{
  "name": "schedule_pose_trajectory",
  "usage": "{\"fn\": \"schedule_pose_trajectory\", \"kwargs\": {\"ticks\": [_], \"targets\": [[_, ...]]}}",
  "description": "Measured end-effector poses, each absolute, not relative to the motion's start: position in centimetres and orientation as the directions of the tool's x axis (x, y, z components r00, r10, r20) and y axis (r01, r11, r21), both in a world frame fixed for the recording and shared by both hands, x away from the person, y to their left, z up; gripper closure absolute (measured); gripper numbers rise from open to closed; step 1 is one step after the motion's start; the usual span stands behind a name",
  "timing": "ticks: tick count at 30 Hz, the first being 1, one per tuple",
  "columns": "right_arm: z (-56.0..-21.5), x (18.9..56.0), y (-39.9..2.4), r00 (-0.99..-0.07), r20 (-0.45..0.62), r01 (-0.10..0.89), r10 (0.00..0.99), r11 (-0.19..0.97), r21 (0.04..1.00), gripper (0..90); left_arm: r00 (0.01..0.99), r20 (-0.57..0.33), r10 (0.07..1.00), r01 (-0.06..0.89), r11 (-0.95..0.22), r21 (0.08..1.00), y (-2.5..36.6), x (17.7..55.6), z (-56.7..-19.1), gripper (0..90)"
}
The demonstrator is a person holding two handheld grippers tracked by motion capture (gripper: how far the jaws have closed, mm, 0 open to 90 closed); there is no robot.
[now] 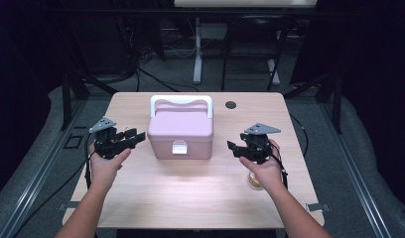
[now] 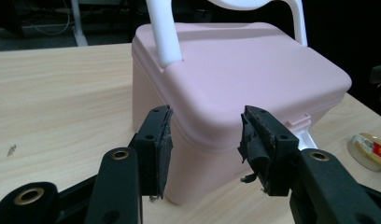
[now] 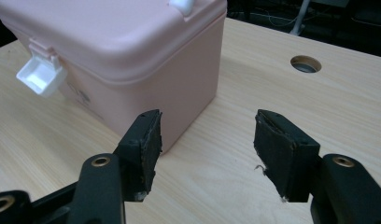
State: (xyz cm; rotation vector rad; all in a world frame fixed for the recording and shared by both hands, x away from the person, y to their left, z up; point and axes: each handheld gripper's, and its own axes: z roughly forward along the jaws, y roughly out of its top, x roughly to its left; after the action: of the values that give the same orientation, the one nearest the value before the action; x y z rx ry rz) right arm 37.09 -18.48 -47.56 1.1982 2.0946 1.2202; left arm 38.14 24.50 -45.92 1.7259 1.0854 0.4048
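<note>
- The high view looked forward and down over the whole tabletop from the person's side.
- Each tongs view sat low and close, facing inward from opposite ends.
- All three shared the pink box.

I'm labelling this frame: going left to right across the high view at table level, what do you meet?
left gripper → pink box → right gripper

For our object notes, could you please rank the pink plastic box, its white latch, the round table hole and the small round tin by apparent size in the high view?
1. Pink plastic box
2. White latch
3. Round table hole
Small round tin: partly hidden under the right hand, so unranked.
</note>
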Motion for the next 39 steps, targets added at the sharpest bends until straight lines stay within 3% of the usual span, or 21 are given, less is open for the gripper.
{"fn": "schedule_pose_trajectory", "kwargs": {"ticks": [4, 11, 22, 39], "targets": [[-47.0, 37.8, -17.9, -0.541, 0.096, 0.467, 0.835, 0.204, 0.860, 45.8, 0.541, -0.224, 0.810, 0.468, -0.069, 0.881, 23.8, 39.0, -45.3, 51.0], [-46.3, 39.3, -17.1, -0.575, 0.131, 0.456, 0.807, 0.183, 0.871, 45.8, 0.554, -0.197, 0.809, 0.464, -0.104, 0.880, 22.4, 40.7, -44.9, 49.6], [-45.5, 41.0, -15.6, -0.569, 0.115, 0.444, 0.814, 0.187, 0.876, 44.5, 0.542, -0.156, 0.826, 0.470, -0.144, 0.871, 21.2, 42.4, -45.0, 50.3], [-45.9, 44.5, -12.7, -0.562, 0.132, 0.447, 0.816, 0.166, 0.879, 44.5, 0.490, -0.158, 0.857, 0.478, -0.113, 0.871, 21.2, 45.0, -45.7, 55.8]]}}
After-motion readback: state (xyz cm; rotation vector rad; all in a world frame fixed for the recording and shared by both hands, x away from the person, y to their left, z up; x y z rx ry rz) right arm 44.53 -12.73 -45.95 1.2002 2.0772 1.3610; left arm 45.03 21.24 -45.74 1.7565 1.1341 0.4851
